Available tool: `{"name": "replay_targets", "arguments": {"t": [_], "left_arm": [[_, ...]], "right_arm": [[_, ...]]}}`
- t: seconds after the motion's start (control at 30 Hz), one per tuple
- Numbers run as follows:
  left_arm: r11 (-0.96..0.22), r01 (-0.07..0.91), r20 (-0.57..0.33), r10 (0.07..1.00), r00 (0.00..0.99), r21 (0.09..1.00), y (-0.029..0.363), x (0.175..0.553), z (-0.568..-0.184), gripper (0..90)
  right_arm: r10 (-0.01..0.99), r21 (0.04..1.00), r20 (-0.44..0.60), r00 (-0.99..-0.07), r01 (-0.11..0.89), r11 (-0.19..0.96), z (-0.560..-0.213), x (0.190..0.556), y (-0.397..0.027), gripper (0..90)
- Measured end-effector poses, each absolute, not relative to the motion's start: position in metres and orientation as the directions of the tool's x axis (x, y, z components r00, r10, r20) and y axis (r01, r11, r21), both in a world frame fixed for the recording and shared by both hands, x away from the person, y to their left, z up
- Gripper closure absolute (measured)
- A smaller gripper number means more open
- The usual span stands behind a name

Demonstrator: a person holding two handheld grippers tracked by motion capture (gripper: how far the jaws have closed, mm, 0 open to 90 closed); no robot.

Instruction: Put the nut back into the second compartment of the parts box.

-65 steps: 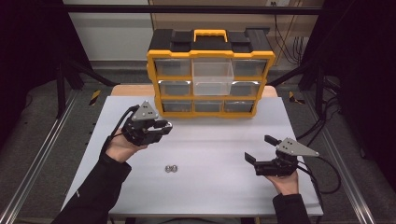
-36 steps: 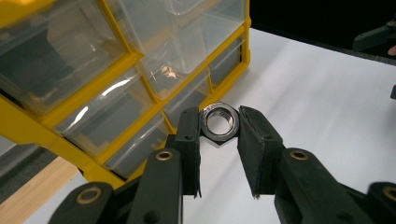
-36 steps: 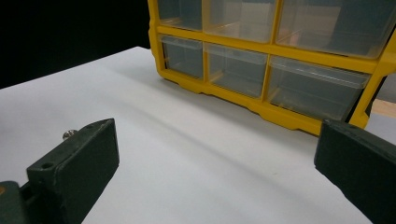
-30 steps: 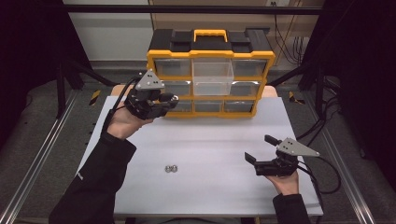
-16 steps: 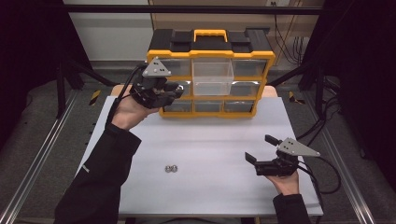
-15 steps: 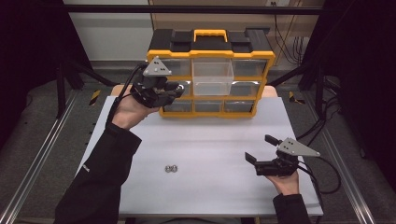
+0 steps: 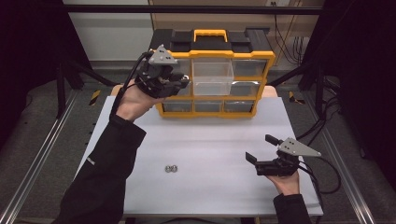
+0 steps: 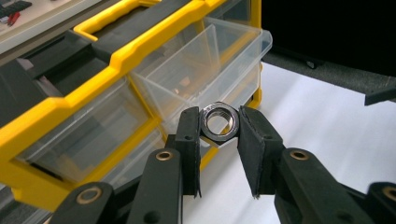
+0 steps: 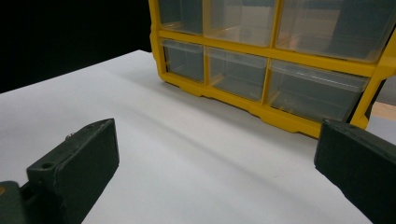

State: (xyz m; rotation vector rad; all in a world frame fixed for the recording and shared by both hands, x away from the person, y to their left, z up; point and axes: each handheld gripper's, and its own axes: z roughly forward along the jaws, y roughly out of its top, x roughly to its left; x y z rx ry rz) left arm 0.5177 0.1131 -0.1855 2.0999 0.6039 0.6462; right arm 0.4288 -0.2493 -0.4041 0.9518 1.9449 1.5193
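Your white table (image 7: 201, 140) carries the yellow-and-black plastic drawer cabinet (image 7: 212, 74) at its far edge, its clear top-middle drawer (image 7: 212, 77) pulled out. Your left gripper (image 7: 175, 84) hangs beside that drawer, clamped on a shiny steel hex nut (image 8: 219, 121). Your right gripper (image 7: 261, 151) rests low at the table's right, jaws wide apart, nothing between them. Two small nuts (image 7: 171, 168) lie together near the front.

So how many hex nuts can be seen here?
3: one nut clamped in the left gripper beside the organizer's pulled-out drawer, and two nuts lying close together on the table. Others may be hidden in closed drawers.
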Motion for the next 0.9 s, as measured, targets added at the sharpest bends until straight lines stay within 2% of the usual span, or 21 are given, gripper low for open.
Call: {"name": "replay_targets", "arguments": {"t": [0.9], "left_arm": [[-0.554,0.191,0.242,0.614,0.752,0.81,0.081,0.549,-0.174,69.2]], "right_arm": [[0.769,0.965,0.044,-0.638,0.227,0.133,-0.405,0.43,-0.249,0.4]]}}
